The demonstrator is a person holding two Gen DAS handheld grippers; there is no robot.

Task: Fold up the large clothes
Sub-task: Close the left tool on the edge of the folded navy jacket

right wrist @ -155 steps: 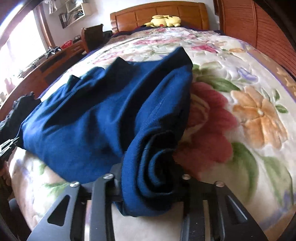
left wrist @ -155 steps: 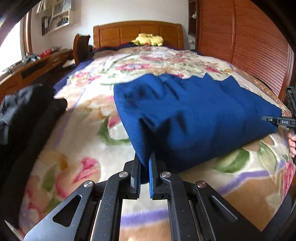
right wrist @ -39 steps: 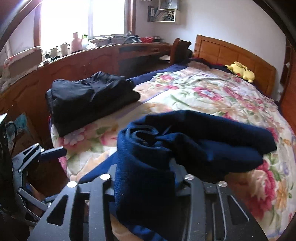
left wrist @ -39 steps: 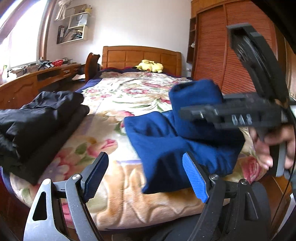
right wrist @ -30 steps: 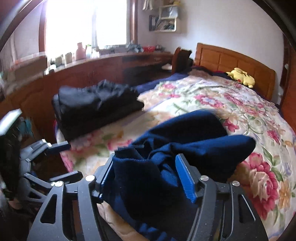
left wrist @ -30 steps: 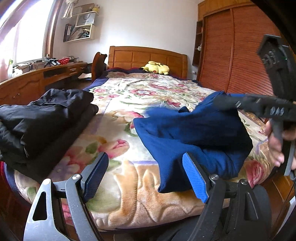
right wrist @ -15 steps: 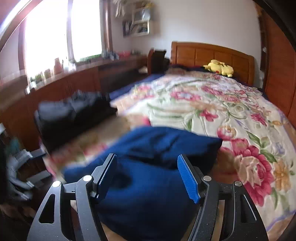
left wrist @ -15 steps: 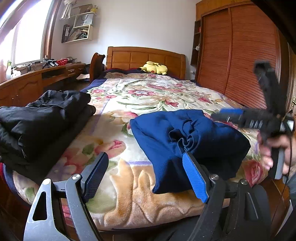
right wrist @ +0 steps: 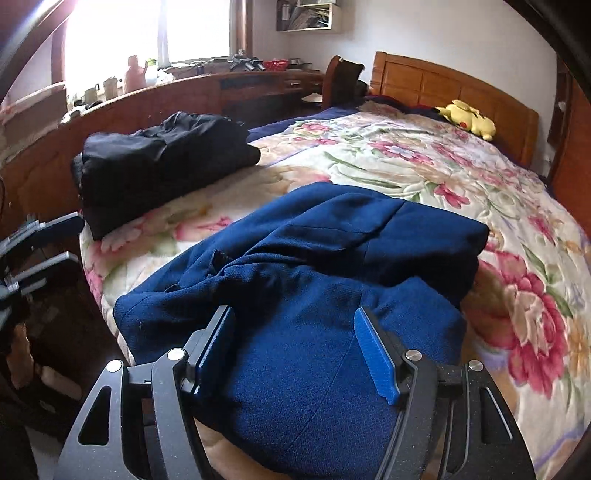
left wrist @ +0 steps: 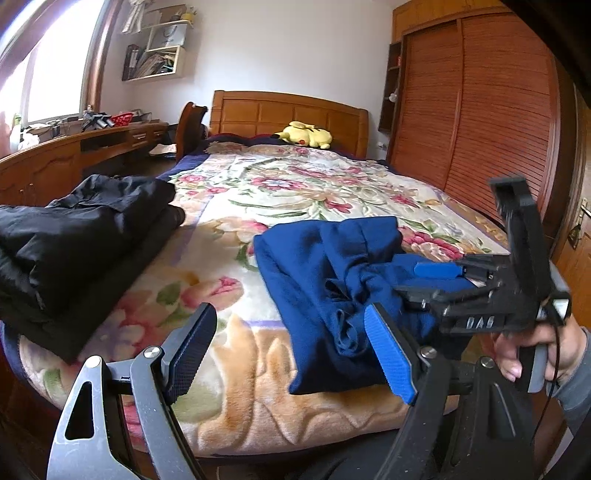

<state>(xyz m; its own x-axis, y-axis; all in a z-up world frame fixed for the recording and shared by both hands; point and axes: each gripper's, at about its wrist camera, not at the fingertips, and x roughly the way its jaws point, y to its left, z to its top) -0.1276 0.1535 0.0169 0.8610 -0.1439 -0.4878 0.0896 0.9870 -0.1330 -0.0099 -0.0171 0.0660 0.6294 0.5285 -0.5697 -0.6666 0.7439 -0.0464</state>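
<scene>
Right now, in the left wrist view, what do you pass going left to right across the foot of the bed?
Black folded clothes → bare floral blanket → blue garment → right hand-held gripper, open over the garment's right side.

Daylight floods in from the overexposed, glaring window (right wrist: 184, 29) on the left; fisheye bending and dark vignetting ring both views, and the right hand-held gripper (left wrist: 439, 280) looks slightly motion-blurred.
</scene>
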